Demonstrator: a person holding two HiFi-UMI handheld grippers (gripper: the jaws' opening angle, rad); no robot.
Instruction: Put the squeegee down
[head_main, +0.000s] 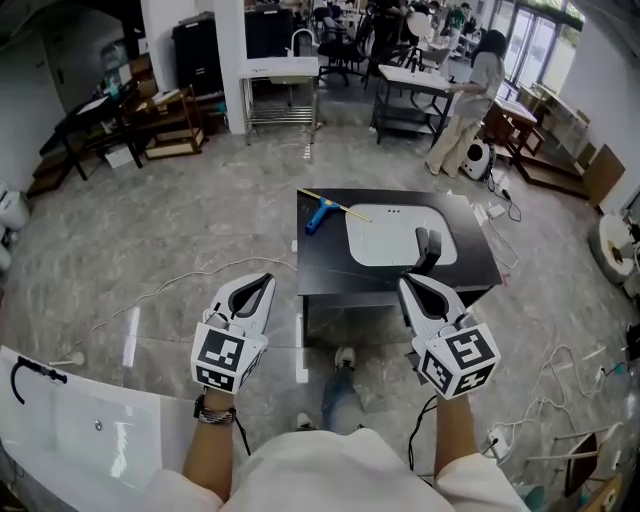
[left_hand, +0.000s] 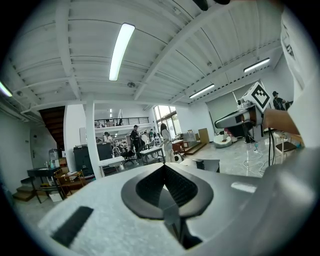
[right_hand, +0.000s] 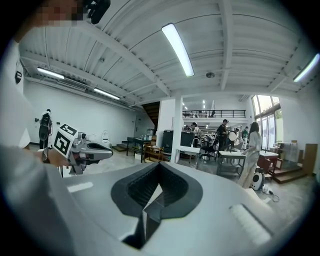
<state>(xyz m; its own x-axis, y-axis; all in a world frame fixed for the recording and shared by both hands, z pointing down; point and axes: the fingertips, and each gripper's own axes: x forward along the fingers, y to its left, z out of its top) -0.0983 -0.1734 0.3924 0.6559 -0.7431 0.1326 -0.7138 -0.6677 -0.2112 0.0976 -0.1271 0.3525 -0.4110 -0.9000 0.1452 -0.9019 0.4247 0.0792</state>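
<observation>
Squeegee: blue-handled squeegee (head_main: 322, 213) on black tabletop (head_main: 480, 262) — 1 o'clock from left tool (head_main: 264, 279), 11 from right tool (head_main: 404, 283)
Tools: both closed, empty

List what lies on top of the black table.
A white basin, a blue squeegee beside it, a black fixture at its rim. The tabletop under the basin is covered.

Left gripper (head_main: 262, 281) and right gripper (head_main: 408, 284) are held level, closed, empty.

Large workshop hall, workbenches (head_main: 415, 78), ceiling strip lights (left_hand: 121, 50), mezzanine railing (left_hand: 121, 119)
</observation>
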